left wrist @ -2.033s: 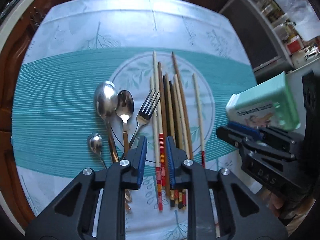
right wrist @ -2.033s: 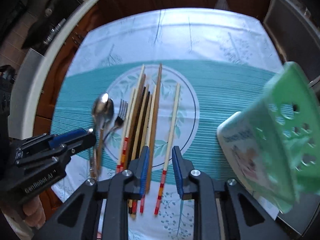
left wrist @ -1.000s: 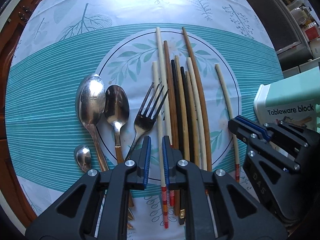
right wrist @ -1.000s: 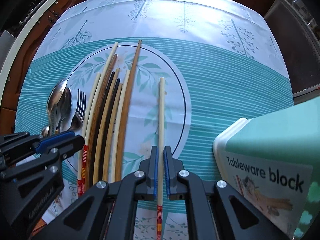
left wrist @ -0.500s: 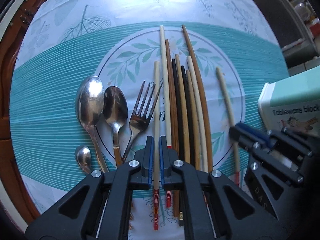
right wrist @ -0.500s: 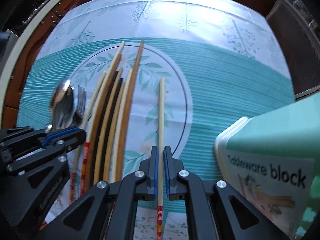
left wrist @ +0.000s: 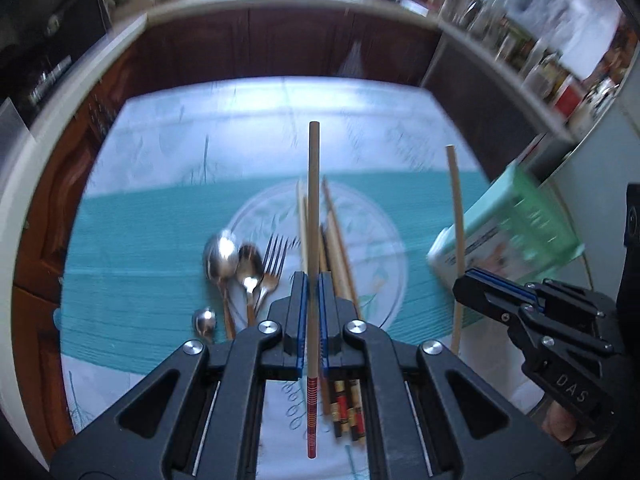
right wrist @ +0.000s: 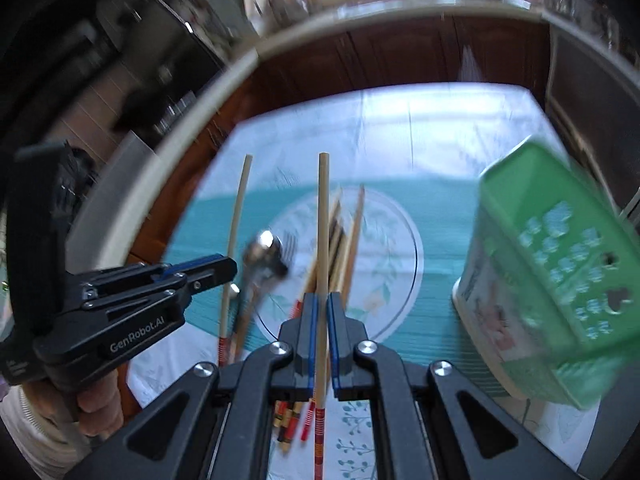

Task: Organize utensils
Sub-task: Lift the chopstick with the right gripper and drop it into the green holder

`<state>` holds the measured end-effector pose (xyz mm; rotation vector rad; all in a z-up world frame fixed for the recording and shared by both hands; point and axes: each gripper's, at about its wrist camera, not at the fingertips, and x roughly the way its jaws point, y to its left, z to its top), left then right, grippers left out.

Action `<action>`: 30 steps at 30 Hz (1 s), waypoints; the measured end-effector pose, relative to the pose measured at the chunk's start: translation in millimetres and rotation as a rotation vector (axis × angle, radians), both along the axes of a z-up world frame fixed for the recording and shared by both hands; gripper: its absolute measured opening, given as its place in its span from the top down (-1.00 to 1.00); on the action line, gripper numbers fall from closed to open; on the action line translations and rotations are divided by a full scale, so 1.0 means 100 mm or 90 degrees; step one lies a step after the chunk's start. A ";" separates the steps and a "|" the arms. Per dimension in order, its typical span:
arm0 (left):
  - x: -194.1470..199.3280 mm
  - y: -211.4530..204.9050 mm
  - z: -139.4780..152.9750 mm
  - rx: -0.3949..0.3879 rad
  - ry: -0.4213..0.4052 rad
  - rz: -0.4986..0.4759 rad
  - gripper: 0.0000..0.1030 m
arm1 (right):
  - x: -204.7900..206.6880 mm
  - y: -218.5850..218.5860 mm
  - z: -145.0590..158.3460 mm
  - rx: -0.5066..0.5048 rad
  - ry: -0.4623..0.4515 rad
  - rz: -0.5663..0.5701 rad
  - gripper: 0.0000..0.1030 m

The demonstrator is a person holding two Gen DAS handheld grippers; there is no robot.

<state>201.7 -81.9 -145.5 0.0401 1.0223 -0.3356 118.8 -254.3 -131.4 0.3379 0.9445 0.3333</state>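
My left gripper (left wrist: 313,280) is shut on a pale chopstick (left wrist: 313,208) with a red-striped end and holds it above the table. My right gripper (right wrist: 320,300) is shut on a second pale chopstick (right wrist: 322,216), also lifted. Each held chopstick shows in the other view: the right one (left wrist: 456,216) and the left one (right wrist: 237,224). Several more chopsticks (left wrist: 340,248) lie on the round placemat (left wrist: 380,240). Two spoons (left wrist: 220,258), a fork (left wrist: 274,256) and a small spoon (left wrist: 205,318) lie left of them. The green tableware basket (right wrist: 560,280) stands at the right.
A teal and white tablecloth (left wrist: 140,260) covers the table. A dark wooden cabinet (left wrist: 280,44) and a pale counter edge (left wrist: 60,128) lie beyond it. Shelves with jars (left wrist: 540,48) are at the far right. Both views are motion-blurred.
Both grippers, each shut on a chopstick, have risen from the table and tilted up, so the cabinet and counter now show. The other utensils stay on the placemat.
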 end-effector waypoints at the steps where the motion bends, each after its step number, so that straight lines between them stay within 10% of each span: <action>1: -0.04 -0.03 0.09 -0.005 -0.018 -0.002 0.94 | -0.06 -0.03 0.10 -0.001 -0.034 -0.009 0.91; 16: -0.34 -0.89 1.85 -0.133 -0.318 -0.046 0.94 | -0.35 -0.98 1.06 -0.018 -0.375 -0.258 0.90; 30: 0.13 -1.70 1.38 -0.151 -0.323 -0.066 0.94 | -0.20 -1.17 0.75 -0.090 -0.388 -0.298 0.91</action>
